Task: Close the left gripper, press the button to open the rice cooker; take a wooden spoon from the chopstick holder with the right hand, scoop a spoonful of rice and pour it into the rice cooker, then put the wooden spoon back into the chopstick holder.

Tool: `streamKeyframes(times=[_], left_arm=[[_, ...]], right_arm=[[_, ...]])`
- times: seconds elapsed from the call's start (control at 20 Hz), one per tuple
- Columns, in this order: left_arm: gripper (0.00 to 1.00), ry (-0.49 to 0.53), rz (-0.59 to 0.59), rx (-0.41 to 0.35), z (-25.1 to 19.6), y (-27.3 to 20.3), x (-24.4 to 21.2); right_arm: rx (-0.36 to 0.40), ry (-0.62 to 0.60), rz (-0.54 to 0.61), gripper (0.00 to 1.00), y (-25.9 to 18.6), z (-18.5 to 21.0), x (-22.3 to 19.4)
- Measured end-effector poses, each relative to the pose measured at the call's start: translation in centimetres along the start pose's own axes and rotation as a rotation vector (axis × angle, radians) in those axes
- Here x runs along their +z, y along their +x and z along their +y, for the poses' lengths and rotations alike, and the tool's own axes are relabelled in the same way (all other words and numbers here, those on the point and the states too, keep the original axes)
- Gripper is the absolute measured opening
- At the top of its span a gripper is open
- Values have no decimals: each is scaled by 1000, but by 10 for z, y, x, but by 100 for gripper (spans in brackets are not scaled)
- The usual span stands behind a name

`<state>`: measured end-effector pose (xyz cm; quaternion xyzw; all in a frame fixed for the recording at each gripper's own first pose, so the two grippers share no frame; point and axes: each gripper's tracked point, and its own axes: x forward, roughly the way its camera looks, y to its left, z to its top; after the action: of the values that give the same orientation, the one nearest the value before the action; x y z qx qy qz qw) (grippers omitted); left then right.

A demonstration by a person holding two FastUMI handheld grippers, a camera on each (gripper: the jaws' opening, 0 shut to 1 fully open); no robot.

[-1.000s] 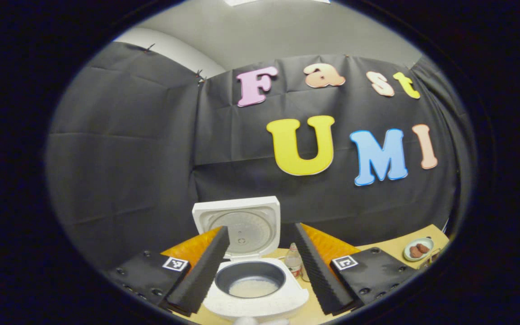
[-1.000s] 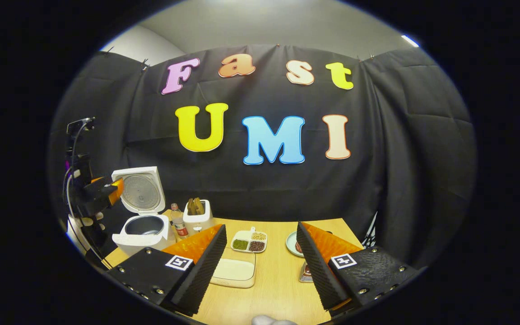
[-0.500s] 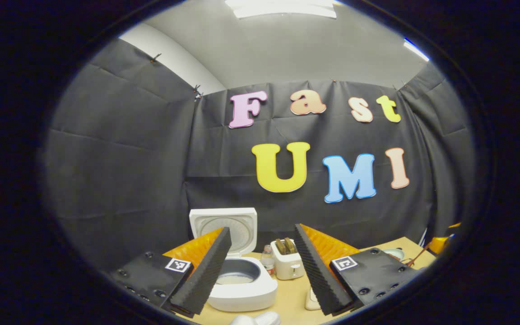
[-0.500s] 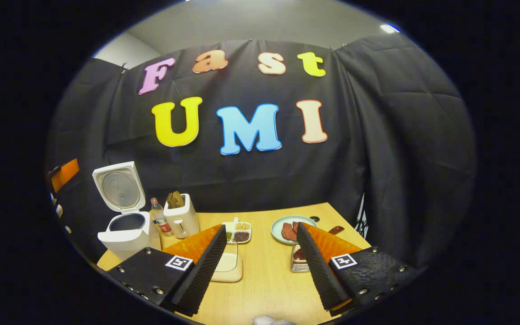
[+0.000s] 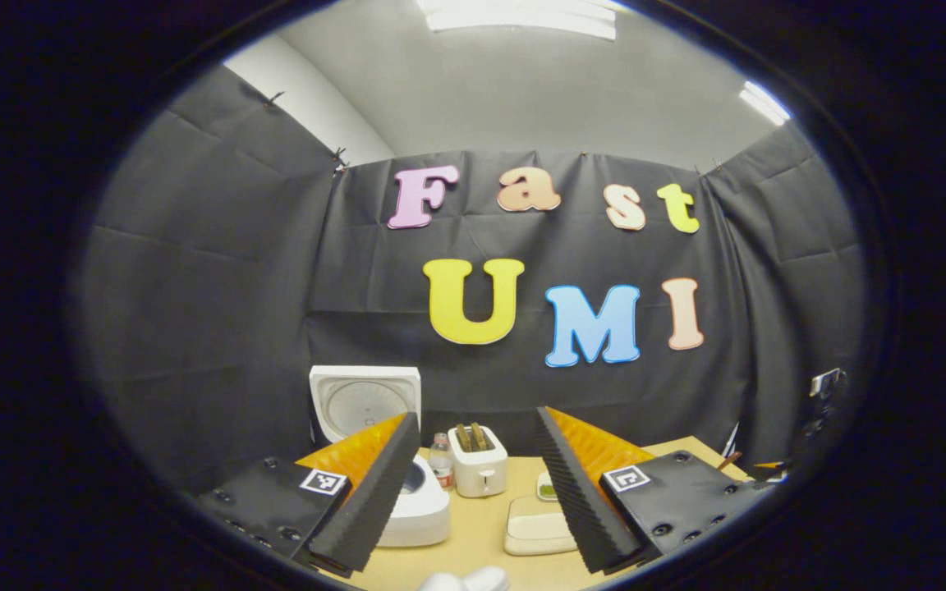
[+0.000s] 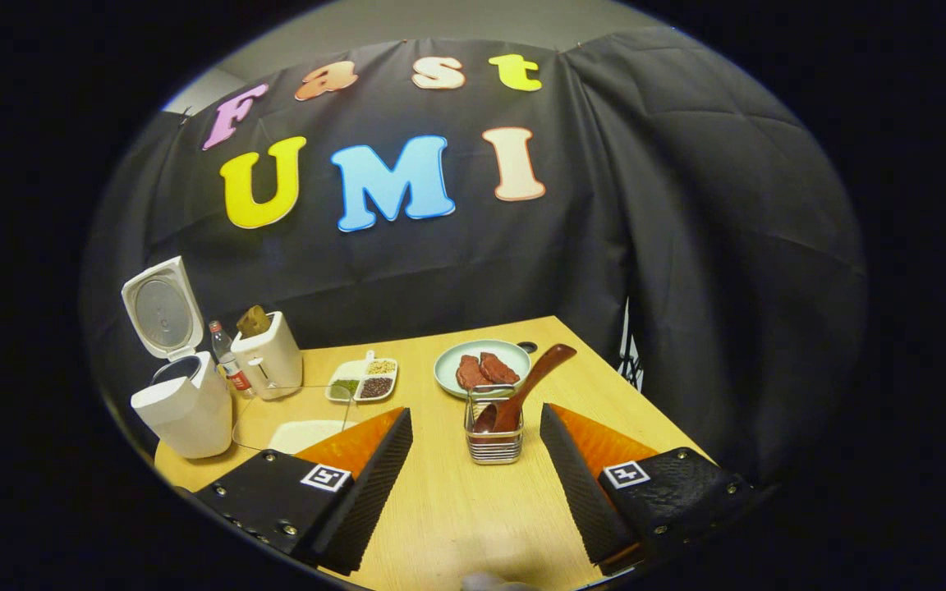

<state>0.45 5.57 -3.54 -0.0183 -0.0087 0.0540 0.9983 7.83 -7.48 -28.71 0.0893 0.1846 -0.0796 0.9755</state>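
The white rice cooker point(image 6: 181, 402) stands at the table's left end with its lid point(image 6: 159, 308) raised. A wire chopstick holder point(image 6: 496, 435) sits mid-table, and a wooden spoon point(image 6: 534, 382) leans in it with its handle up to the right. My right gripper point(image 6: 475, 410) is open, just short of the holder, which lies between the lines of its fingers. A flat white rice tray point(image 6: 309, 433) is partly hidden behind its left finger. My left gripper point(image 5: 475, 414) is open, held back from the open cooker point(image 5: 424, 509); the rice tray point(image 5: 539, 525) lies beyond its fingers.
A white toaster point(image 6: 276, 361) and a small bottle point(image 6: 227, 361) stand beside the cooker. A divided dish of beans point(image 6: 362, 384) and a plate of meat point(image 6: 481, 368) sit behind the holder. A thin cable runs across the table point(image 6: 456, 509) near the tray.
My left gripper drew back from the cooker and swung right, so the cooker shrank and slid left. My right gripper turned right and dipped; the holder and spoon now sit before it.
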Motion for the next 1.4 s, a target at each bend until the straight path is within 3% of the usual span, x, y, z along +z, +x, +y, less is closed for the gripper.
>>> streamKeyframes(times=[0.55, 1.05, 1.1, 1.25, 1.4], left_arm=[[99, 19, 94, 58, -40, 34, -28], [96, 106, 64, 116, -43, 53, -25], [100, 106, 58, 123, -42, 54, -22], [100, 116, 42, 136, -42, 55, -15], [98, 126, 41, 149, -40, 52, -14]], right_arm=[[-38, 106, 52, 98, 157, -48, -14], [-1, 133, 88, 98, 197, -51, -9], [1, 133, 95, 85, 196, -53, -9], [44, 186, 111, 27, 196, -43, -7], [63, 159, 118, 17, 195, -35, -6]])
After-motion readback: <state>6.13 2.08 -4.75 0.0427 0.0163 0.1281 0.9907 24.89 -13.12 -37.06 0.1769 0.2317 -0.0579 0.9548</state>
